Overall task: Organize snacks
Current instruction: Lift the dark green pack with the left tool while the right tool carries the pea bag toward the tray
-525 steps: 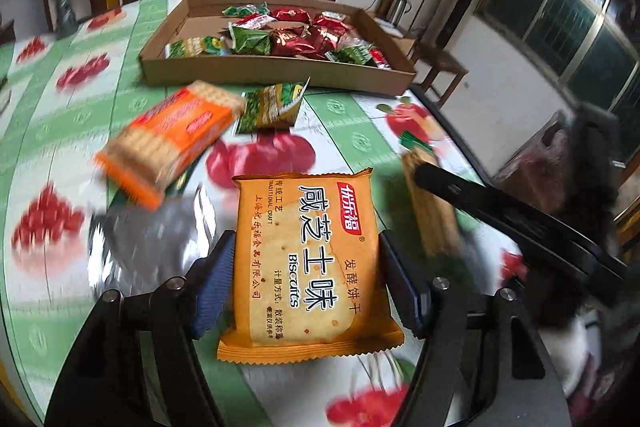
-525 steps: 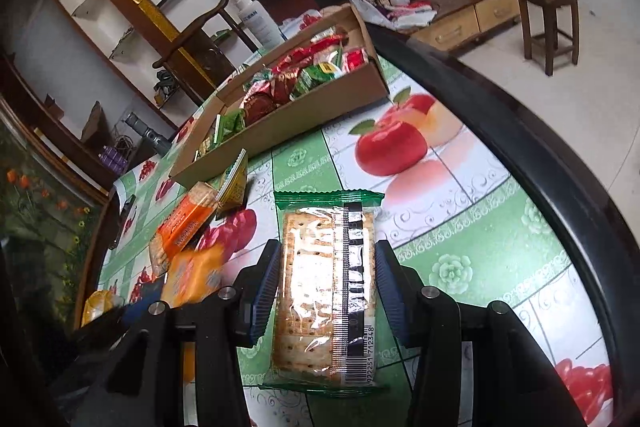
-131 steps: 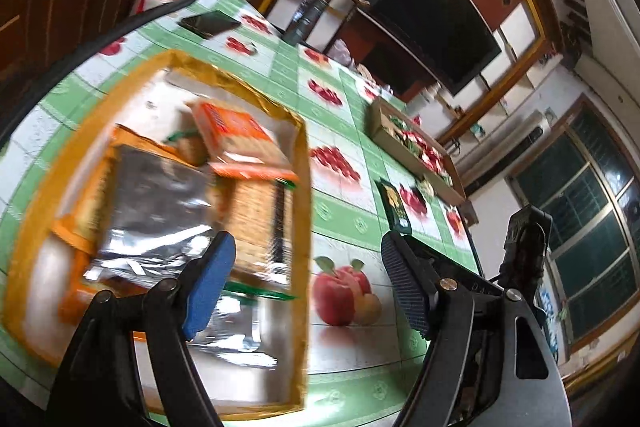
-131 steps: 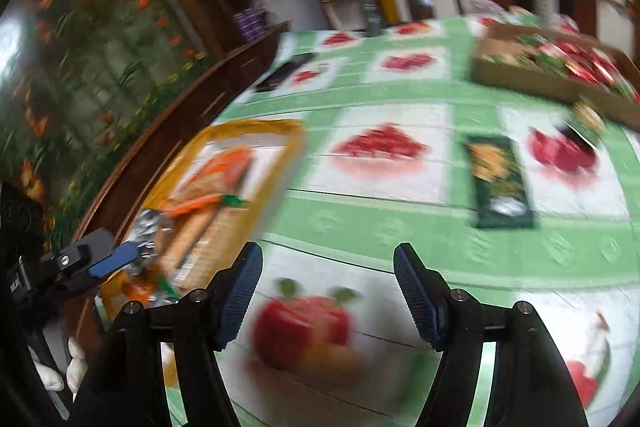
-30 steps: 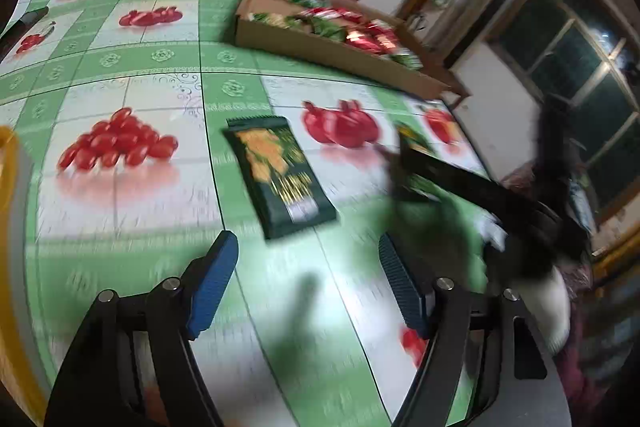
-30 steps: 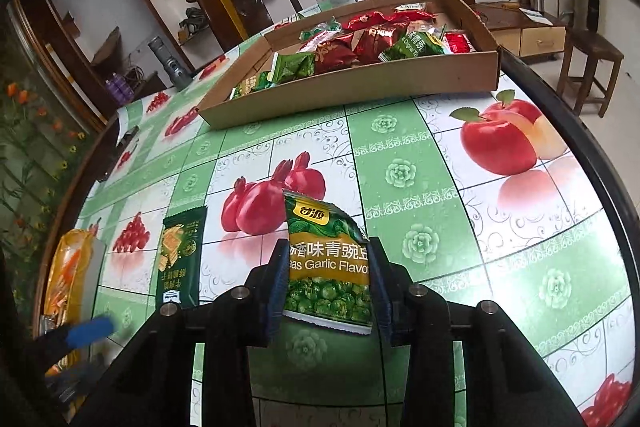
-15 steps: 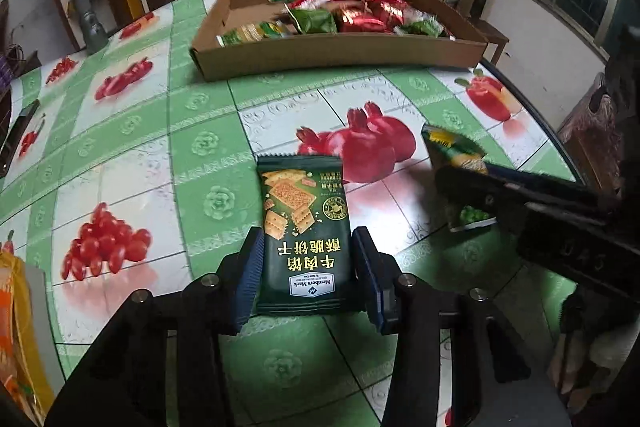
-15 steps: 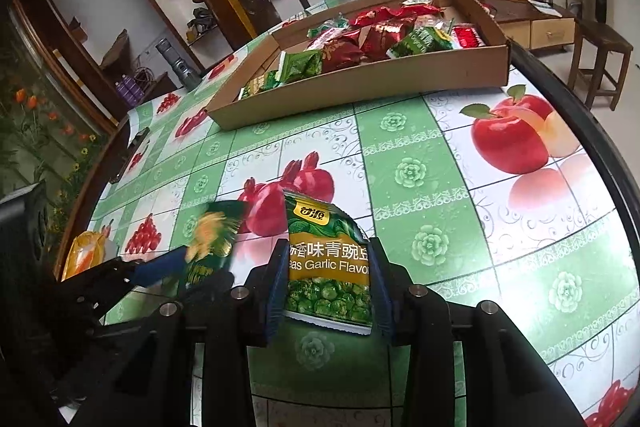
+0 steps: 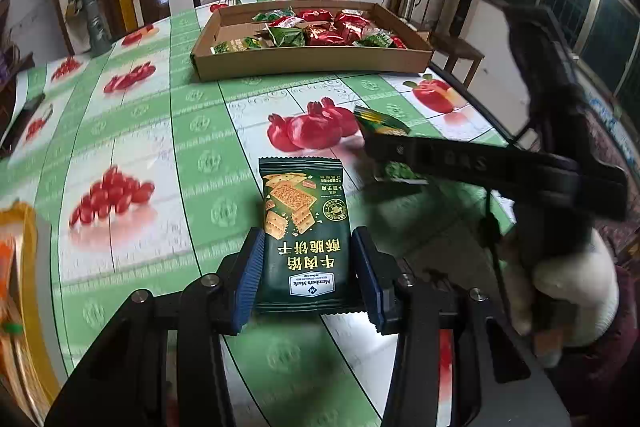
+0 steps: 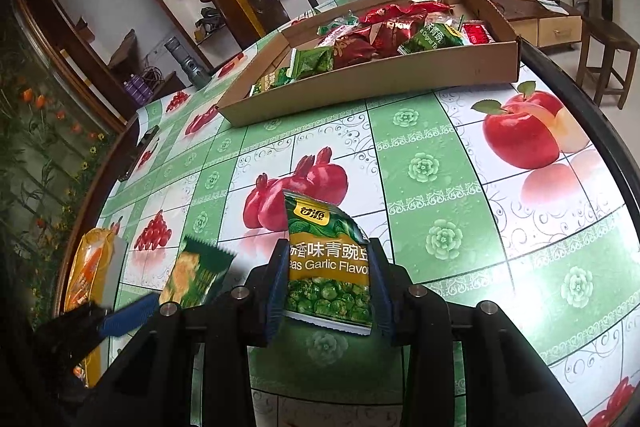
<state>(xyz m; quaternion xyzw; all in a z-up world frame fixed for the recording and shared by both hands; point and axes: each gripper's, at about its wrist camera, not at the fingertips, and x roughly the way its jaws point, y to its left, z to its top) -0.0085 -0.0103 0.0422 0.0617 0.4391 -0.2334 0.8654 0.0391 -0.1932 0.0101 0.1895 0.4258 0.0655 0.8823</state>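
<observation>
While both tongs are loaded, we judge ourselves mid-carry, each packet pinched and due for sorting.

At far left a yellow tray (image 9: 28, 267) of biscuits sits at the edge of the surface (image 9: 192, 131); just right of it our left tongs (image 9: 307, 277) are closed on the dark cracker pack (image 9: 306, 227), gripped by its lower sides and held just over the surface. Further right, our right tongs (image 10: 329, 287) clamp the pea packet (image 10: 328, 267) the same way. Beyond both, at the far side, the box (image 10: 372, 87) holds red and green packets like it. Next, we reckon, the crackers go left to the tray and the peas forward over the box wall, each lowered before the tongs part.
</observation>
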